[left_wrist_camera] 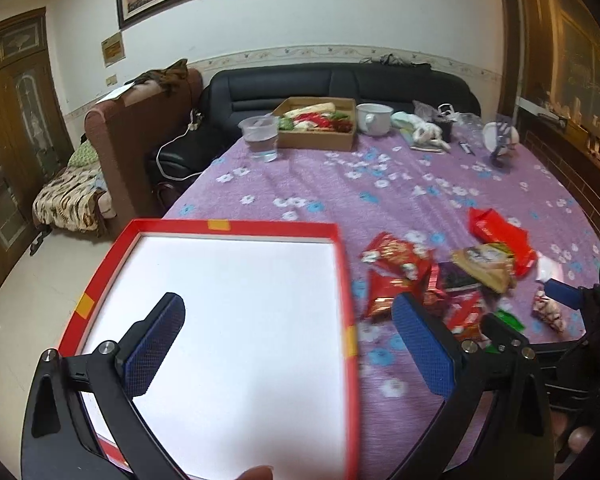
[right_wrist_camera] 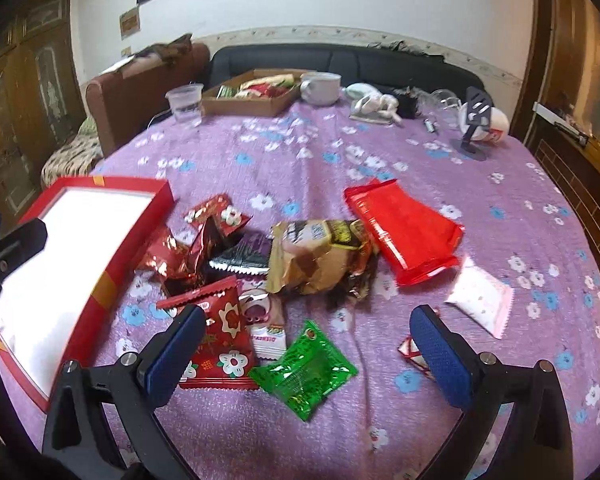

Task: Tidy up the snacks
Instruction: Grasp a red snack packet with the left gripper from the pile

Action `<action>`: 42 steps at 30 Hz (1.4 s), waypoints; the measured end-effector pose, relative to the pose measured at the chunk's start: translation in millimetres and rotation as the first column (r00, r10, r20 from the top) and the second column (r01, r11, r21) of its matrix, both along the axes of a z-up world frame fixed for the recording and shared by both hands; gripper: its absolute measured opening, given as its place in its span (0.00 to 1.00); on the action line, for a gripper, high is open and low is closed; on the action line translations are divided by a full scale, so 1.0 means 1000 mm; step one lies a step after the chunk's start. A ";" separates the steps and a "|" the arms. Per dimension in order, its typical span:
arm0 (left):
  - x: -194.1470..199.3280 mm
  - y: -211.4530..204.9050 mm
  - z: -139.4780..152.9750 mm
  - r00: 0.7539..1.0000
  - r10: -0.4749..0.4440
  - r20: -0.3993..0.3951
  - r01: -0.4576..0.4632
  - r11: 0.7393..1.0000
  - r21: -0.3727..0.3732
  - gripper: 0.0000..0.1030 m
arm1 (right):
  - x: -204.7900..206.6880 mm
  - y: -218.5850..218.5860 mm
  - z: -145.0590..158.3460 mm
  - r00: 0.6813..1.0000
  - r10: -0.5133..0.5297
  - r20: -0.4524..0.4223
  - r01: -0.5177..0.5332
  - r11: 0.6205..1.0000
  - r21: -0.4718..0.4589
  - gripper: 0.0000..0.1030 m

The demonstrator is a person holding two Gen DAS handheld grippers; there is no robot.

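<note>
Both claws hang released: we lower the right claw point(right_wrist_camera: 306, 356) squarely over the green packet point(right_wrist_camera: 305, 370) between its fingers. We keep the left claw point(left_wrist_camera: 288, 344) above the red tray point(left_wrist_camera: 236, 227).

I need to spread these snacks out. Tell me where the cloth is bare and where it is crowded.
Bare cloth runs across the middle of the table, between the cardboard box at the far side and the large red packet. The red tray is empty. The near edge below the green packet is free. Between the tray and the red packet, wrappers overlap.

One red tray point(right_wrist_camera: 100, 284), one cardboard box point(right_wrist_camera: 256, 106), one plastic cup point(right_wrist_camera: 186, 102), one white mug point(right_wrist_camera: 320, 87), roughly ten snack packets point(right_wrist_camera: 320, 260).
</note>
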State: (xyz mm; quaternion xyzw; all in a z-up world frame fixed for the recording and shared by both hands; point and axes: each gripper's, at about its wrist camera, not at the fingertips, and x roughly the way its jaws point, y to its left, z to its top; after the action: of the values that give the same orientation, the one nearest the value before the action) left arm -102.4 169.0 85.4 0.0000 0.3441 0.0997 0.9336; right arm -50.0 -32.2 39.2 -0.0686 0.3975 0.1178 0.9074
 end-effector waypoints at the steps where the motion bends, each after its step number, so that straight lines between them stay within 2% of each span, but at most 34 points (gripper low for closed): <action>1: 0.001 0.006 -0.001 1.000 0.005 -0.002 -0.005 1.000 -0.006 1.00 | 0.003 0.002 -0.004 1.000 0.006 -0.013 -0.007 1.000 -0.004 1.00; 10: 0.010 0.008 -0.010 0.999 -0.022 -0.040 0.023 0.999 0.024 1.00 | 0.008 0.027 -0.019 0.985 0.134 -0.110 -0.125 0.988 0.092 0.97; 15: 0.011 0.000 -0.010 0.998 -0.043 -0.048 0.045 0.998 0.036 1.00 | -0.001 0.043 -0.029 0.967 0.208 -0.146 -0.198 0.977 0.080 0.95; 18: 0.013 -0.010 -0.009 0.996 -0.065 -0.054 0.067 0.997 0.047 1.00 | 0.000 0.042 -0.033 0.968 0.200 -0.151 -0.191 0.979 0.073 0.82; 21: 0.017 -0.023 -0.009 0.993 -0.102 -0.065 0.106 0.992 0.062 1.00 | -0.003 0.032 -0.031 0.974 0.183 -0.135 -0.175 0.982 0.069 0.64; 23: 0.021 -0.034 -0.010 0.988 -0.134 -0.075 0.139 0.987 0.075 1.00 | -0.002 0.017 -0.029 0.979 0.155 -0.132 -0.145 0.986 0.083 0.31; 26: 0.031 -0.051 -0.015 0.980 -0.174 -0.094 0.183 0.978 0.099 1.00 | 0.004 -0.021 -0.029 0.973 0.133 -0.186 -0.090 0.971 0.223 0.22; 31: 0.054 -0.080 -0.030 0.957 -0.246 -0.154 0.265 0.956 0.121 1.00 | 0.001 -0.053 -0.029 0.976 0.093 -0.196 -0.040 0.965 0.259 0.20; 33: 0.062 -0.090 -0.037 0.943 -0.272 -0.193 0.298 0.947 0.121 1.00 | -0.002 -0.059 -0.029 0.978 0.094 -0.188 -0.040 0.962 0.271 0.20; 36: 0.067 -0.099 -0.042 0.916 -0.342 -0.209 0.367 0.925 0.099 1.00 | -0.004 -0.062 -0.030 0.980 0.098 -0.174 -0.046 0.959 0.281 0.21; 40: 0.075 -0.103 -0.046 0.892 -0.392 -0.226 0.420 0.903 0.091 0.99 | -0.003 -0.067 -0.032 0.978 0.121 -0.170 -0.058 0.940 0.336 0.27; 42: 0.080 -0.102 -0.047 0.885 -0.402 -0.235 0.428 0.901 0.073 0.87 | -0.001 -0.073 -0.035 0.974 0.139 -0.176 -0.060 0.917 0.395 0.32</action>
State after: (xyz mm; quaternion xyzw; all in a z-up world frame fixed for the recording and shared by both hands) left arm -22.7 66.6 37.9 0.1420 0.4276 -0.0822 0.8890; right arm -51.1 -105.3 4.7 0.1040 0.4517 0.2464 0.8511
